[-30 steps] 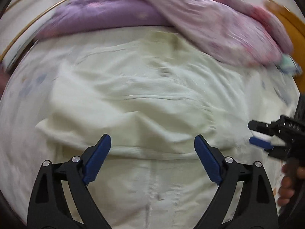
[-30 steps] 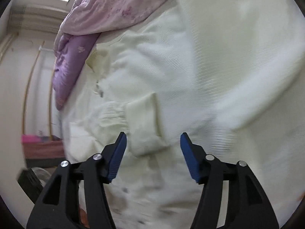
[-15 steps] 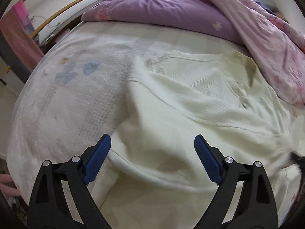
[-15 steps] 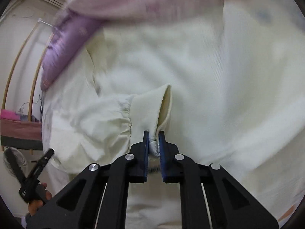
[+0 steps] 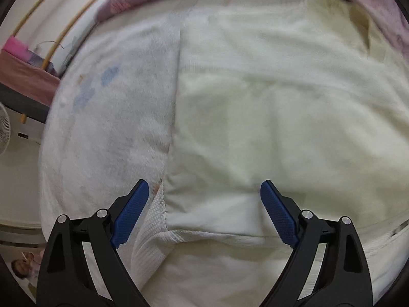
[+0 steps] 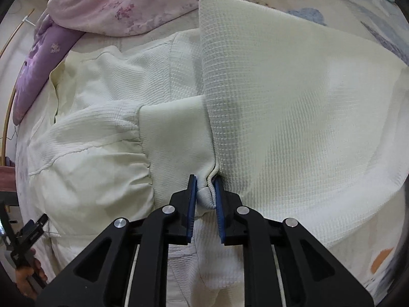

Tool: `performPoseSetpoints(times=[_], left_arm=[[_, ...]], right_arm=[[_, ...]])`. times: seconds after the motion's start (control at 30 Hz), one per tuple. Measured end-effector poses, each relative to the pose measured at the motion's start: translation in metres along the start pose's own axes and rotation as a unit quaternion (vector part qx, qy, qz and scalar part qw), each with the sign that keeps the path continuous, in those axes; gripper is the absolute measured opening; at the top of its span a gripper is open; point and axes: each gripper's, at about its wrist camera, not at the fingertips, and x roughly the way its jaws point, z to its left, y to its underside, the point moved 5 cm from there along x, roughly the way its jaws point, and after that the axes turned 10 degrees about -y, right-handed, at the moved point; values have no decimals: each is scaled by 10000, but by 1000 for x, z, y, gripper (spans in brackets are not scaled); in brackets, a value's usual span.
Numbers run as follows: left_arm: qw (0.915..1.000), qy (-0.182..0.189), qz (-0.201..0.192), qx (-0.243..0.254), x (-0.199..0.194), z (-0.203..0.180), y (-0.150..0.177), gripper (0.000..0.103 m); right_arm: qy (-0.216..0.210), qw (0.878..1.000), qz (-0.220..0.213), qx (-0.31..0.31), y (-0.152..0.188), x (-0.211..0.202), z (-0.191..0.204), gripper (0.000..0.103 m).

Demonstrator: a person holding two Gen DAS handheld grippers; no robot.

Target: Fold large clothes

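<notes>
A large cream waffle-knit garment (image 6: 281,102) lies spread on the bed; it also fills the left wrist view (image 5: 268,107). My right gripper (image 6: 205,192) is shut on the ribbed sleeve cuff (image 6: 176,138), which lies across the garment's body. My left gripper (image 5: 204,209) is open and empty, low over the garment's left edge, with its left finger over the bed sheet and a white knit fold (image 5: 153,232) under it. The left gripper also shows at the lower left edge of the right wrist view (image 6: 28,232).
The white bed sheet (image 5: 110,117) has faint blue prints. A purple and pink floral quilt (image 6: 115,2) is bunched at the head of the bed. A wooden rail (image 5: 58,18), pink fabric (image 5: 23,69) and a fan (image 5: 3,128) stand past the bed's left side.
My right gripper closed on the sleeve cuff and has drawn it over the garment's body. My left gripper, still open, swung left and dropped closer to the garment's left edge.
</notes>
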Motion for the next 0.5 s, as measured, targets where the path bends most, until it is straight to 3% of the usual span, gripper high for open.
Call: performPoseSetpoints(times=[0.1, 0.23, 0.3, 0.37, 0.5], left_arm=[[9983, 293, -491, -124, -45, -15, -9, 89], [9858, 1483, -703, 352, -97, -84, -12, 89], [9774, 1848, -668, 772, -114, -127, -8, 89], [9695, 2005, -764, 1184, -128, -162, -3, 89], [9554, 2310, -745, 1683, -146, -221, 8, 89]], right_arm=[[-80, 9999, 68, -110, 1, -3, -8, 13], [-555, 9983, -22, 200, -1, -20, -17, 19], [-747, 9960, -381, 294, -9, -54, -28, 26], [-613, 9947, -689, 455, -20, -88, -50, 40], [32, 9870, -1256, 1006, -56, -162, -125, 45]])
